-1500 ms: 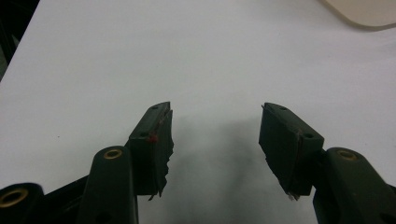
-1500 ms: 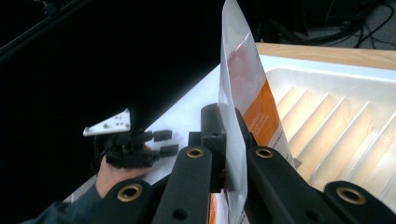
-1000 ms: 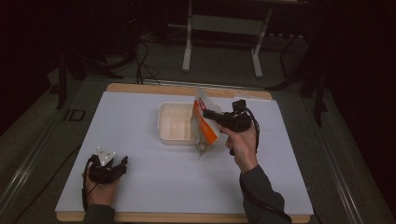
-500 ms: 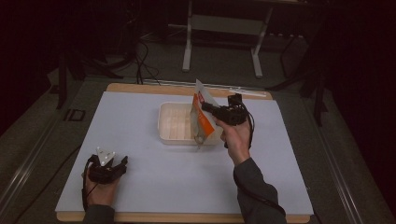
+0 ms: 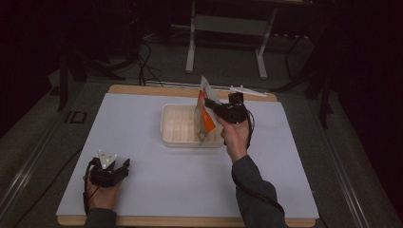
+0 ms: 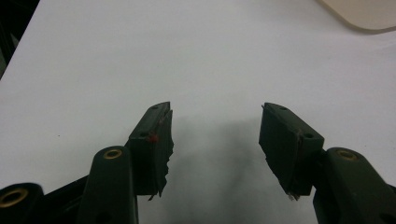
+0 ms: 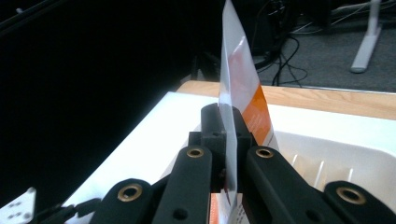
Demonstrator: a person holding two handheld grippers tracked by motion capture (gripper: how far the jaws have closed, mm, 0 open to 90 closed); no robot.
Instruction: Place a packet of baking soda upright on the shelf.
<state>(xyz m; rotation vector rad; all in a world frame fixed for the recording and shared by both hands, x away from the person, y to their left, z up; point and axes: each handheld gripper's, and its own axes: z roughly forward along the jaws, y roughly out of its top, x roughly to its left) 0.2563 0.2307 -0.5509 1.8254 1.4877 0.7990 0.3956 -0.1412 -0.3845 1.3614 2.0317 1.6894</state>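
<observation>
Right gripper pinching an orange-white packet, now carried from the tray's right side to over its right end; drop-in looks likely next. Left gripper spread, idle near the surface's front-left corner.

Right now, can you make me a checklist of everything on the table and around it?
Surface: white table top with a wooden edge, bare near the left gripper.
Job's things: white plastic bin near the middle; orange and white packet held upright above the bin's right end.
Clutter: nothing seen.
Grippers: left gripper open, low over the table at the front left; right gripper shut on the packet.
Cables: a black cable trails from the right gripper along the sleeve; more lie on the floor behind.
Surroundings: dark room, grey floor, a white metal stand behind the table.
</observation>
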